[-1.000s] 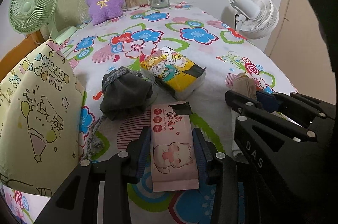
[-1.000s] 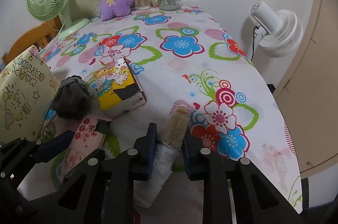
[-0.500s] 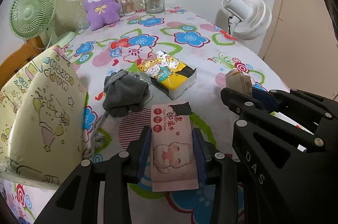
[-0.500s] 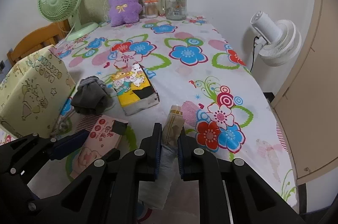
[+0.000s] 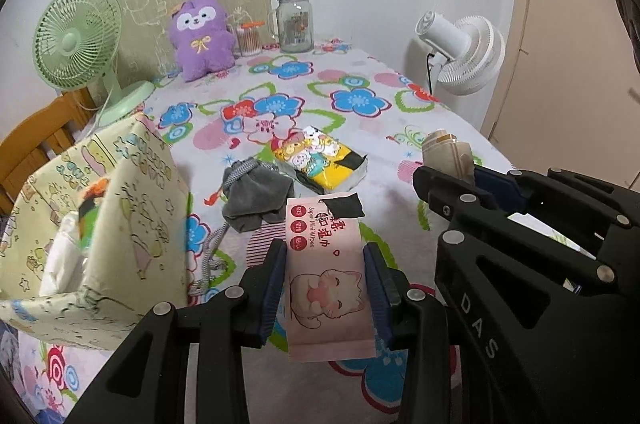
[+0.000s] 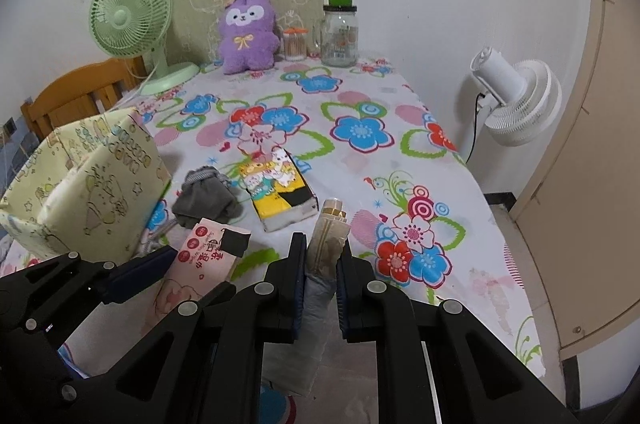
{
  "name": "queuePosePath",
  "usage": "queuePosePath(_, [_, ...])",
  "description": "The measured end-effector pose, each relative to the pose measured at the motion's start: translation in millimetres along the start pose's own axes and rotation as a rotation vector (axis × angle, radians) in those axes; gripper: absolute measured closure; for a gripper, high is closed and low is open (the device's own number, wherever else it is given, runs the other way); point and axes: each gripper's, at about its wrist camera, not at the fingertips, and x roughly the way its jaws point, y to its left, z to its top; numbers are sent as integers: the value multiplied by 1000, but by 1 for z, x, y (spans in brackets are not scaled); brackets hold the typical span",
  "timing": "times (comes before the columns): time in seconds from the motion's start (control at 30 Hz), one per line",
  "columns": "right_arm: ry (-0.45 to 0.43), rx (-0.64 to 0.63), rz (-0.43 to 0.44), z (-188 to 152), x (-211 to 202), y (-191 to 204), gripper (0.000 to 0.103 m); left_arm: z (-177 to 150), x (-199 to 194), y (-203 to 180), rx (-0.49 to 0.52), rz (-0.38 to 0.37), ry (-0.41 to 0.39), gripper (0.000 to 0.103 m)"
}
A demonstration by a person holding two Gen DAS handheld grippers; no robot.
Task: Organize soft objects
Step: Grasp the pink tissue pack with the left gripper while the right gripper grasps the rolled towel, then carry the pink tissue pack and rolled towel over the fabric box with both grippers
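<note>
My left gripper (image 5: 325, 266) is shut on a pink pack of wet wipes (image 5: 326, 276) with a cat print, held above the flowered tablecloth (image 5: 360, 103). My right gripper (image 6: 322, 260) is shut on a beige and white soft pack (image 6: 326, 244), squeezed thin between the pads; it also shows at the right of the left wrist view (image 5: 444, 155). On the cloth lie a grey drawstring pouch (image 5: 256, 193) and a yellow tissue pack (image 5: 320, 157). A pale yellow cartoon-print fabric box (image 5: 104, 224) stands open at the left with soft things inside.
At the far end stand a purple plush toy (image 6: 248, 31), a green desk fan (image 6: 128, 19), a glass jar (image 6: 339, 35) and a cotton swab pot (image 6: 295, 43). A white fan (image 6: 516, 103) stands off the table's right edge. A wooden chair (image 6: 76, 99) is at left.
Both grippers have risen and drawn back with their packs, so more of the table shows. The right gripper's jaws squeezed tighter on the beige pack. The fabric box's inside came into view.
</note>
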Motion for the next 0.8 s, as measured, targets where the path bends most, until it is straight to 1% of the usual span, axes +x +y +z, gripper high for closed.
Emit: queuePosePath(0.8, [-112,-7,-8,17,-63,18,87,10,-64,9,24,14,-120,63])
